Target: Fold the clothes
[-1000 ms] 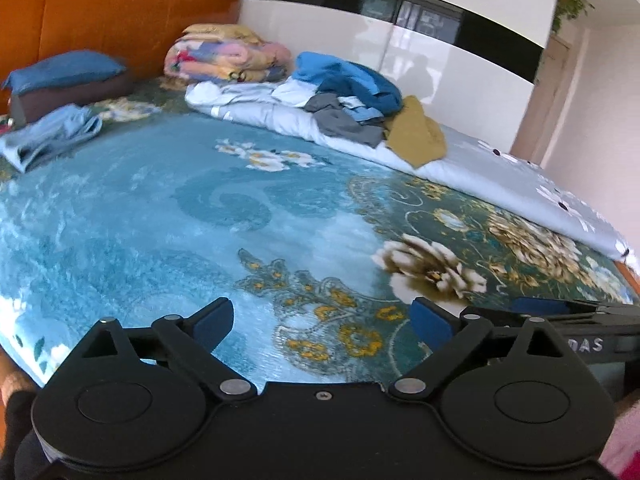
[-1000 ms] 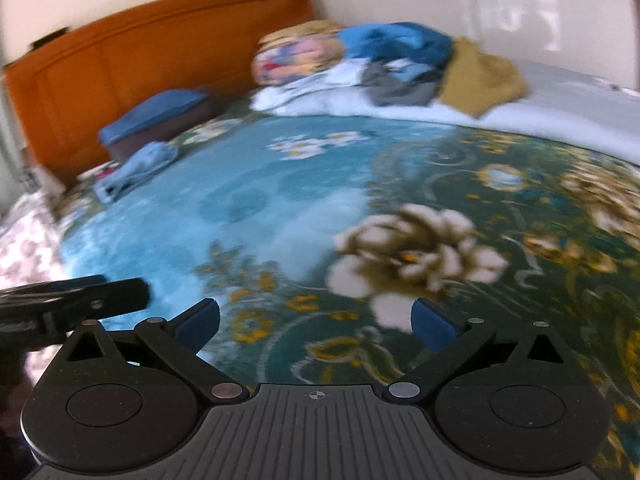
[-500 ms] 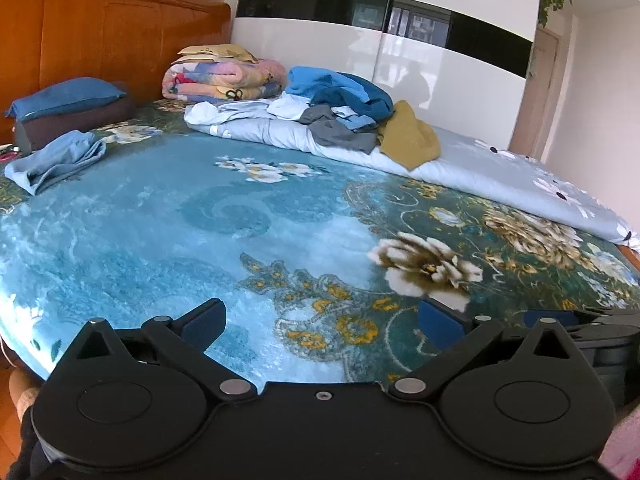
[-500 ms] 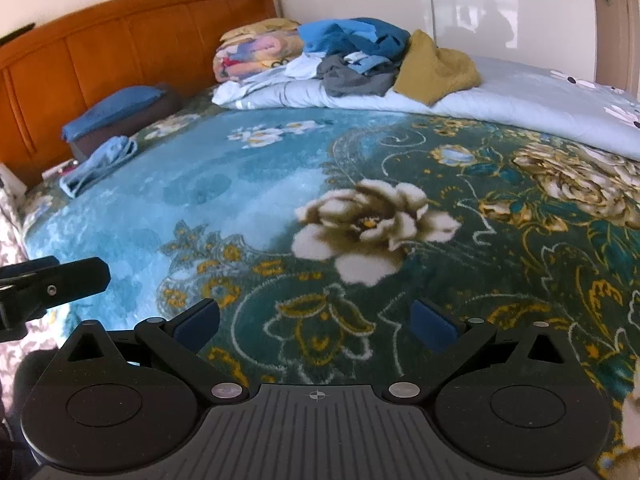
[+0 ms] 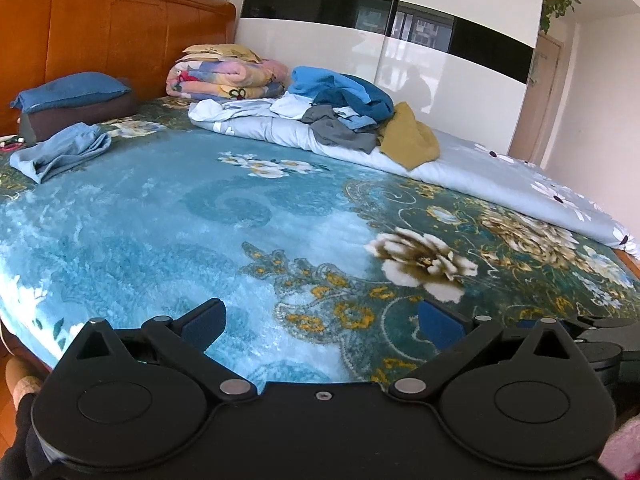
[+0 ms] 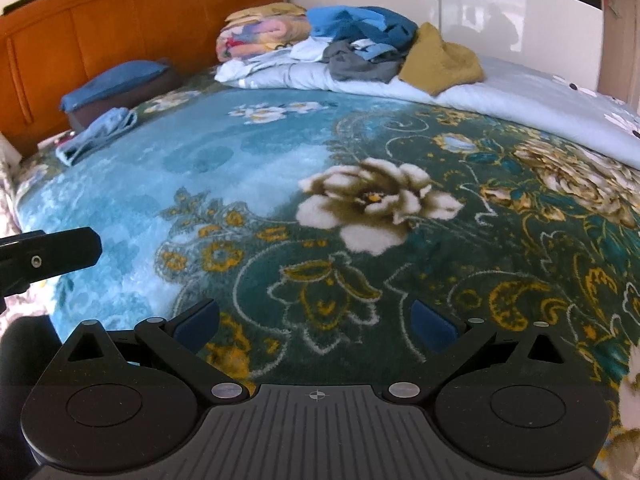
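Observation:
A heap of unfolded clothes in blue, grey, white and mustard lies at the far side of the bed on a pale quilt. A light blue garment lies folded near the headboard on the left. My left gripper hangs open over the bed's near edge, nothing between its blue pads. My right gripper is open too, above the floral blanket, empty. Both are far from the clothes. The left gripper's tip shows at the left in the right wrist view.
A teal floral blanket covers the bed. An orange wooden headboard stands at the left, with a blue pillow and a folded patterned blanket by it. A white wardrobe lines the far wall. The pale quilt runs along the far edge.
Both grippers have risen and moved forward slightly over the bed, so the clothes heap looks closer. Both have stayed open and empty.

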Tool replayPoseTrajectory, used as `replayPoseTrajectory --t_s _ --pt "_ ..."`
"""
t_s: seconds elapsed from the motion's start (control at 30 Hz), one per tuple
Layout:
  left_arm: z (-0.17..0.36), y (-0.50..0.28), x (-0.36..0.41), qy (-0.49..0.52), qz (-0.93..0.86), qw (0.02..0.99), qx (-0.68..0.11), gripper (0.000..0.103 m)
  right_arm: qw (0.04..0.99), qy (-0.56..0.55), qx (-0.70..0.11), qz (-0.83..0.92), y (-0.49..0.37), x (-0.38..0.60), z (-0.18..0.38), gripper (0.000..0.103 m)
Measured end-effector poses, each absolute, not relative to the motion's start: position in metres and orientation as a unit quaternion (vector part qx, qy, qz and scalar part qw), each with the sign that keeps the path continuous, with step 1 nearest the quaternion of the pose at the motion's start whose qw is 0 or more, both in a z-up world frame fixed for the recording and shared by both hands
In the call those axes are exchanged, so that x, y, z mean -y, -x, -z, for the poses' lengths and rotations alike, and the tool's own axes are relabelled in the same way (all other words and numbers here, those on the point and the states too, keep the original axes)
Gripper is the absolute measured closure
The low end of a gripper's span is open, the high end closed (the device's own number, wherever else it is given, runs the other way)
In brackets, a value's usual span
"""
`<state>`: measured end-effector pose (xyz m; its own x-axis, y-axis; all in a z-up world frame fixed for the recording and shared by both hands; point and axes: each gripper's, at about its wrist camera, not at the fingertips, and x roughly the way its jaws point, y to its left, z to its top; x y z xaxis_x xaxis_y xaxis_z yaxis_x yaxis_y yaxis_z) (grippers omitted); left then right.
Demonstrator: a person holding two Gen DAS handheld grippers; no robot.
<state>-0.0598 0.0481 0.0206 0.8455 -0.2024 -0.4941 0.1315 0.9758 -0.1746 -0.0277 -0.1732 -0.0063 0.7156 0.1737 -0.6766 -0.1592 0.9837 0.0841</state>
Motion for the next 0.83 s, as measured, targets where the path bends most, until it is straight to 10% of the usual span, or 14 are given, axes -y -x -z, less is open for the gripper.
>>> replayPoseTrajectory --t_s 0.83 --pt "-0.0133 0.0653 -0.0478 0.066 0.079 0.957 -0.27 0.001 0.922 0.015 -0.374 -0.102 0.0279 0.1662 0.0135 0.0"
